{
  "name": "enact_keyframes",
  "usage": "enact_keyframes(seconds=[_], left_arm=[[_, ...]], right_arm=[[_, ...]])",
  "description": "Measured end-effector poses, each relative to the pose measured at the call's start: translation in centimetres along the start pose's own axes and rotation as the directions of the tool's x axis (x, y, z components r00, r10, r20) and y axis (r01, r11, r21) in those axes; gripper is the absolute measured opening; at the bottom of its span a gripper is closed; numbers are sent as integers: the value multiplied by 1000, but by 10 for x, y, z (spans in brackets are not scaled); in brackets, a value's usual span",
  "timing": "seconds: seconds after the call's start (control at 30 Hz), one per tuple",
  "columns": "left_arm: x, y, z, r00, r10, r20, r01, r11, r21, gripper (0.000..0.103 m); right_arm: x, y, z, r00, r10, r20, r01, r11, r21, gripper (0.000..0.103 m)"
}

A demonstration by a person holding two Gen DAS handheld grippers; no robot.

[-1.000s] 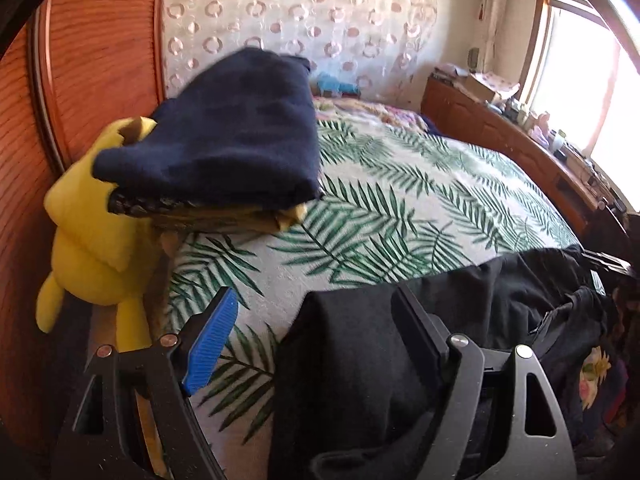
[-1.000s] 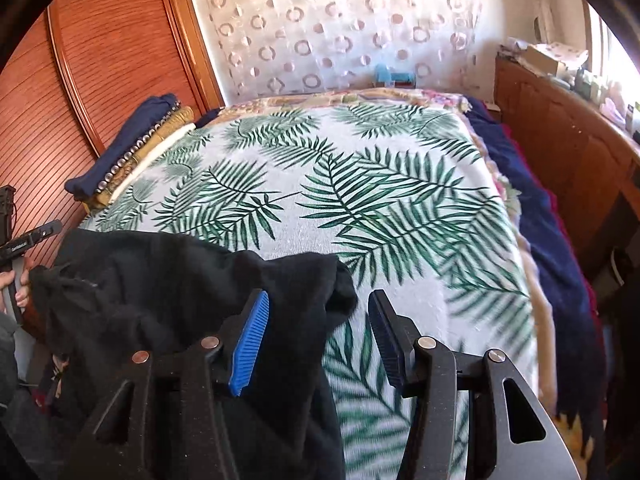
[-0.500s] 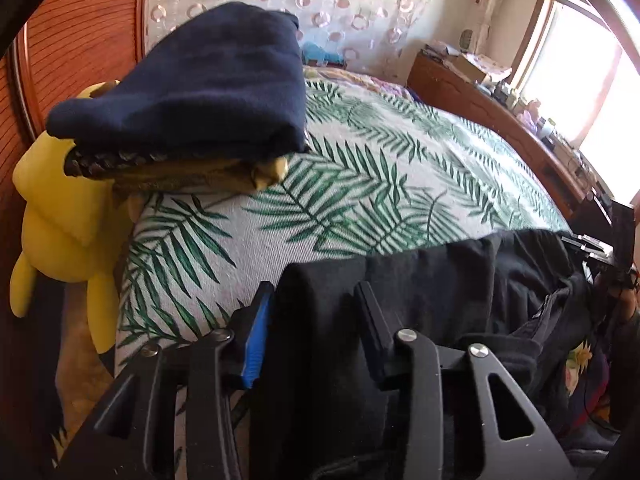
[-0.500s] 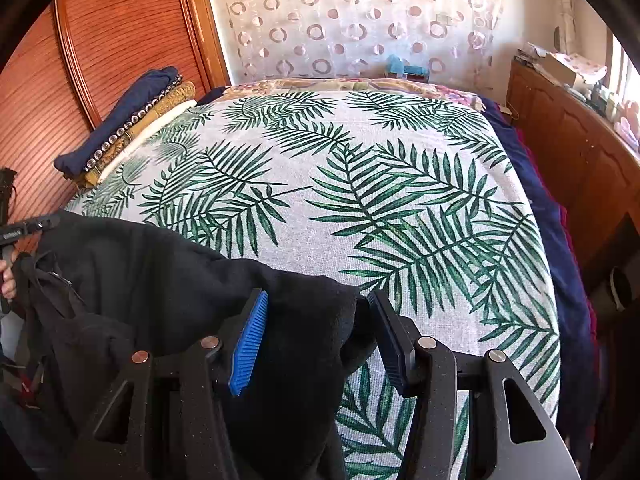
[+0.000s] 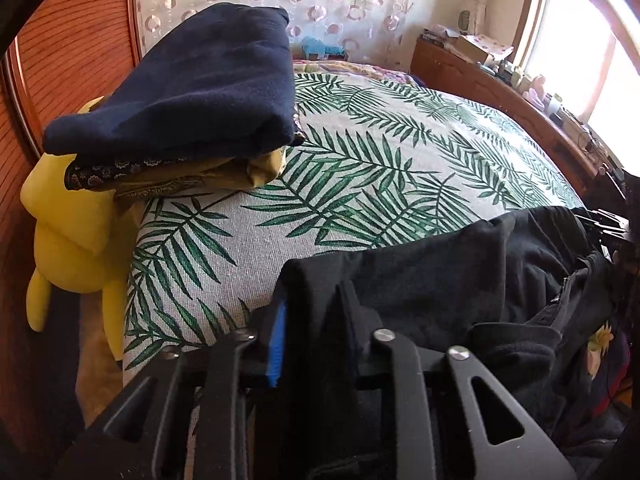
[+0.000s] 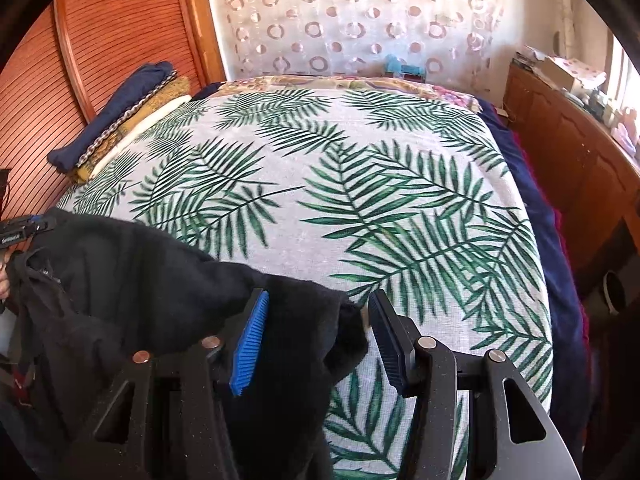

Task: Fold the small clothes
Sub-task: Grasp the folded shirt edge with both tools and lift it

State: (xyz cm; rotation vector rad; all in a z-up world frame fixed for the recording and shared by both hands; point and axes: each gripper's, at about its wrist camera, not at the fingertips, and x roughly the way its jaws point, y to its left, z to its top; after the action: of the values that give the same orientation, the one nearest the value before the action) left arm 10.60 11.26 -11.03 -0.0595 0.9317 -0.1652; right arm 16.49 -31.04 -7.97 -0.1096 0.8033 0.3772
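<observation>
A black garment point(image 5: 432, 280) lies bunched at the near edge of a bed with a palm-leaf cover point(image 5: 400, 168). My left gripper point(image 5: 316, 320) is shut on one corner of it. In the right wrist view the same garment point(image 6: 152, 280) drapes across the lower left, and its other corner sits between the fingers of my right gripper point(image 6: 316, 332), which is open with a wide gap around the cloth. The left gripper's tip point(image 6: 24, 230) shows at the far left edge.
A stack of folded clothes, navy on top point(image 5: 200, 80), sits at the bed's left side point(image 6: 116, 116) by a wooden wardrobe point(image 6: 100, 40). A yellow plush toy point(image 5: 68, 240) hangs beside it. A wooden dresser point(image 6: 580, 168) runs along the right.
My left gripper has closed on the black garment's corner. My right gripper has stayed open around the other corner, and both views have lifted a little over the bed.
</observation>
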Motion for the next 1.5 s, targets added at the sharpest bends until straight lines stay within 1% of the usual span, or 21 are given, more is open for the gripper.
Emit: enact_keyframes(seconds=[0.07,0.1,0.13,0.17,0.23,0.3,0.43,0.5,0.63,0.73,0.9,1.03,1.1,1.13,1.23,1.3,1.33,1.4,1.43,1.47,1.5], left_arm=[[-3,-1,0,1000,-10,-1,10,1000,11,14],[-7,-2,0,1000,-11,6,11,1000,18,14],[-10,-3,0,1000,-11,14,11,1000,24,13],[-13,-4,0,1000,-12,23,11,1000,26,13],[-25,-6,0,998,-18,53,16,999,32,13],[-41,-8,-1,996,-30,90,27,999,34,12],[-76,-12,-8,985,-51,167,46,998,30,12],[-90,-15,-8,978,-54,203,49,998,31,11],[-123,-24,-12,956,-69,284,62,998,34,11],[-142,-28,-12,942,-74,328,65,997,41,11],[-177,-36,-11,906,-88,415,71,996,56,11],[-204,-43,-5,865,-101,492,77,995,68,11],[-216,-46,-2,844,-108,525,81,994,74,11],[-224,-47,4,830,-109,547,78,994,79,11],[-239,-50,22,799,-102,593,61,994,88,11],[-245,-52,37,785,-99,611,50,994,96,11],[-245,-53,50,778,-96,621,41,994,102,11],[-241,-53,70,775,-95,625,37,994,106,11],[-236,-53,83,774,-93,626,34,994,106,11],[-228,-52,99,771,-85,631,23,994,106,11],[-222,-53,109,773,-76,630,10,994,107,11]], right_arm=[[-1,2,-1,1000,14,-12,-14,1000,-17,37],[-2,3,-1,999,33,-22,-34,999,-21,31],[-4,4,-1,999,44,-29,-45,999,-23,20],[-6,6,-1,998,56,-35,-57,998,-31,15],[-14,10,-2,998,48,-31,-50,997,-52,12],[-32,13,-3,998,55,2,-55,998,-40,11],[-89,20,-1,992,57,114,-51,997,-54,10],[-112,22,-1,987,82,141,-75,996,-58,10],[-154,27,-5,977,76,201,-60,995,-82,9],[-182,29,-8,967,55,248,-34,995,-90,9],[-225,26,-17,943,5,333,16,998,-62,9],[-265,32,-26,914,-25,406,56,996,-64,8],[-286,34,-29,896,-24,443,60,996,-67,8],[-298,36,-30,885,-31,465,73,995,-73,8],[-327,39,-28,851,-41,524,104,990,-91,8],[-345,41,-24,828,-50,559,127,987,-101,8],[-351,41,-20,818,-56,573,141,985,-104,8],[-358,41,-6,805,-63,590,166,978,-123,8],[-358,40,2,799,-80,596,194,972,-130,8],[-354,38,12,796,-100,596,221,966,-133,8],[-347,34,23,797,-115,593,238,962,-134,8]])
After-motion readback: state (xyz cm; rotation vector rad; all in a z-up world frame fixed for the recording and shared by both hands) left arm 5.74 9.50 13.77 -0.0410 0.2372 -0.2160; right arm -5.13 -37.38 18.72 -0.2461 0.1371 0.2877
